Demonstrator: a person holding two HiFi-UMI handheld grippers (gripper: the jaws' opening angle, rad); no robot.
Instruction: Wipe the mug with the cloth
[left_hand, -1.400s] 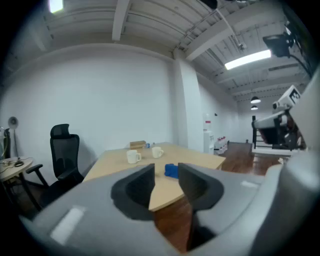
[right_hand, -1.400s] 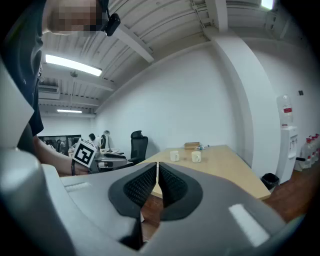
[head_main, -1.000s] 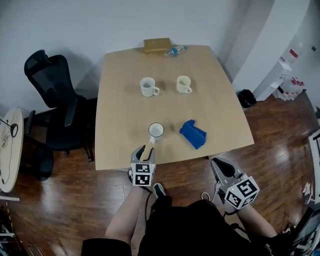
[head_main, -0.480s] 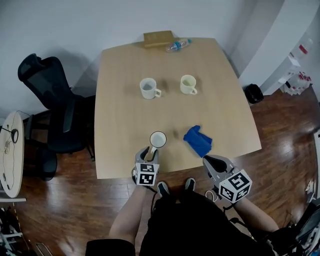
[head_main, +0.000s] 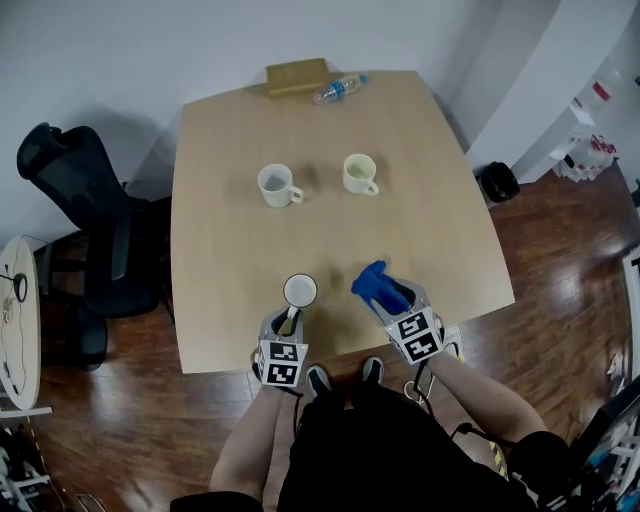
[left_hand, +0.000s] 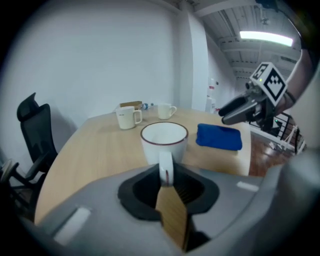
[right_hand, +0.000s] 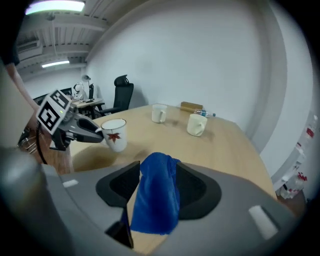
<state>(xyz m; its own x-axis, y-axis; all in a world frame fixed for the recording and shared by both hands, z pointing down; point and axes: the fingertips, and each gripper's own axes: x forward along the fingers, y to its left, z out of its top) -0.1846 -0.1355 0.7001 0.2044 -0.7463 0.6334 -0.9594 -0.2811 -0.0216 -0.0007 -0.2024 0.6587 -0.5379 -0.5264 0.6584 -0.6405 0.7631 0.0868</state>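
**Mug** (head_main: 299, 291): white with a dark rim, upright on the tabletop (head_main: 225, 255) near its front edge. Its handle (left_hand: 165, 169) points back toward the person and stands between the jaws of the left gripper (head_main: 289, 318). Those jaws appear closed on it. That gripper's own view shows no gap beside the handle, though the contact itself is hard to confirm.

**Cloth** (head_main: 373, 282): blue and folded, lying on the tabletop just to the right of the mug and apart from it.

**Right gripper** (head_main: 393, 298): a second ago it hung off the tabletop's front edge, beside the person's lap. It has since come forward and down to the cloth, and its jaws have just been opening. They now stand spread wide with the cloth between them, not yet pinching it.

**Left gripper, change**: slight — it has eased forward onto the handle.

**Status**: the mug looks secured, the cloth is framed but not taken, and wiping has not begun. The likely next step is to close on the cloth, lift it and carry it across to the mug.

**Also present**: a white mug (head_main: 274, 185) and a cream mug (head_main: 359, 172) farther back, a bottle (head_main: 338, 88) and a wooden block (head_main: 297, 77) at the far edge, and an office chair (head_main: 70, 200) to the left.
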